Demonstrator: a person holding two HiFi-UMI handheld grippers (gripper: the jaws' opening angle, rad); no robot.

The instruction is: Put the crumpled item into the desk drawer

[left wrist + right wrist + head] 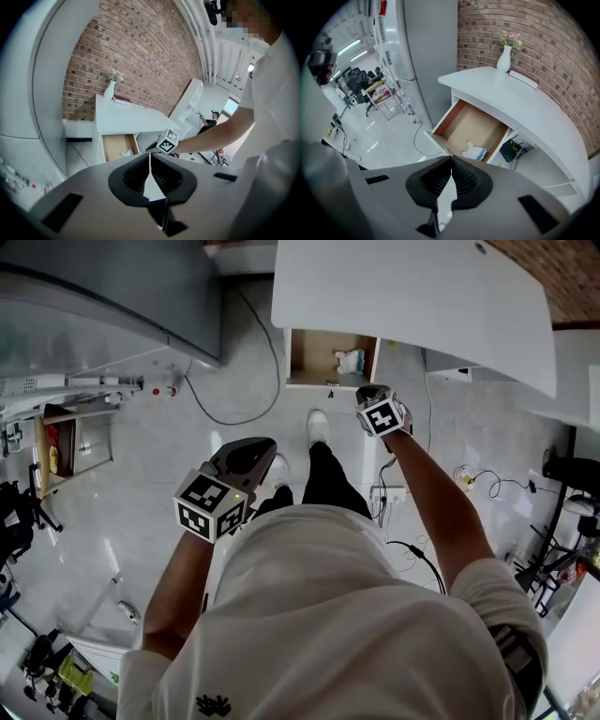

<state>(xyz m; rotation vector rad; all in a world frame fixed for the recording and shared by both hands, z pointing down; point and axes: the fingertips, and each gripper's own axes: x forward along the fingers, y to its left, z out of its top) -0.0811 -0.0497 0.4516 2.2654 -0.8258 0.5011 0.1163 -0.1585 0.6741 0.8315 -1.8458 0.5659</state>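
Crumpled item (349,360) inside drawer (309,357) half-hidden under desk (403,296)

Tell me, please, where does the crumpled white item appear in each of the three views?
Head view: top centre, the crumpled white item lies in the right part of the open wood-lined drawer.
Left gripper view: small, left of centre, in the drawer.
Right gripper view: just right of centre, low in the drawer.
Shared landmark: that drawer under the white desk.

No readable text, label, brand or number in any view; shirt logo (214,704) illegible.
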